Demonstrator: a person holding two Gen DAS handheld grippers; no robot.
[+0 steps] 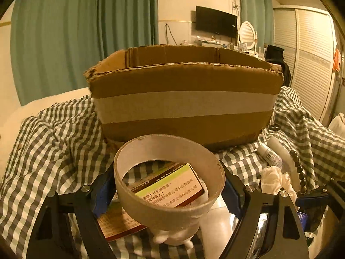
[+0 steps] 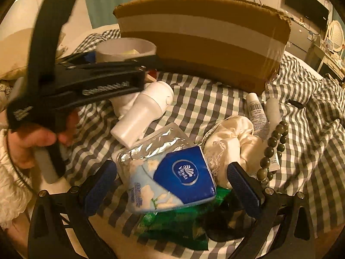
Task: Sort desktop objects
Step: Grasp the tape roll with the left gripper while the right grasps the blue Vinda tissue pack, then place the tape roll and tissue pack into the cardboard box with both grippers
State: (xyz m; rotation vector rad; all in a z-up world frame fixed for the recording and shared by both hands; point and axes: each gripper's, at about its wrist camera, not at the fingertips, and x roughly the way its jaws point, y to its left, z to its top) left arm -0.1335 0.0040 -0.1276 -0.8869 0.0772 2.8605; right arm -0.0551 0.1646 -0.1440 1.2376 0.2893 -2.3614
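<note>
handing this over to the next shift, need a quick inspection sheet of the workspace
surface: rumpled checked cloth.
job's things: open cardboard box at the back; tape ring; tissue pack; white bottle.
clutter: cream fabric, bead string, small tube, printed carton, green packet.
grippers: left gripper has the ring between its jaws; right gripper open around the tissue pack.
cables: one hanging down the far wall.
surroundings: green curtains, wall screen, louvred wardrobe.
</note>
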